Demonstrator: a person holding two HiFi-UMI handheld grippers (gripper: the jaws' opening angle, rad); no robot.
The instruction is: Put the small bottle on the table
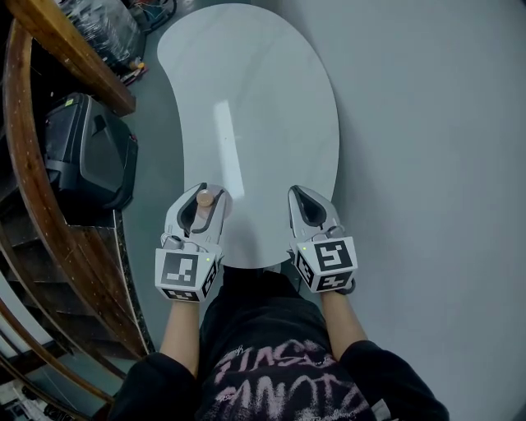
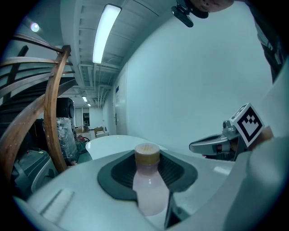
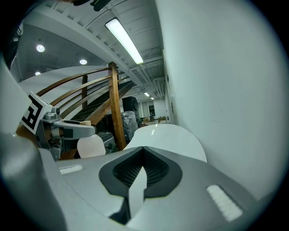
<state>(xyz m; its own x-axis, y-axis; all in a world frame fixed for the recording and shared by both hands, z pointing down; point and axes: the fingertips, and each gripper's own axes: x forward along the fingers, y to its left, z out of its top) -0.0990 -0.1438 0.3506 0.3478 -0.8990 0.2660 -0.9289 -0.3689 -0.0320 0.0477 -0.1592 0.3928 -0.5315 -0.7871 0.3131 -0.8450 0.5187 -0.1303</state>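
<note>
A small pale-pink bottle (image 1: 204, 198) with a tan cap stands upright between the jaws of my left gripper (image 1: 209, 190), which is shut on it over the near left edge of the white table (image 1: 263, 99). In the left gripper view the bottle (image 2: 150, 189) fills the gap between the dark pads, cap up. My right gripper (image 1: 299, 192) hovers over the table's near right edge, shut and empty. In the right gripper view its jaws (image 3: 143, 169) meet with nothing between them, and the bottle (image 3: 90, 146) shows at the left in the other gripper.
A curved wooden stair railing (image 1: 25, 164) runs along the left. A black case (image 1: 90, 156) sits on the floor beside the table. A plastic-wrapped bundle (image 1: 99, 25) lies at the far left. Grey floor (image 1: 436, 164) lies to the right of the table.
</note>
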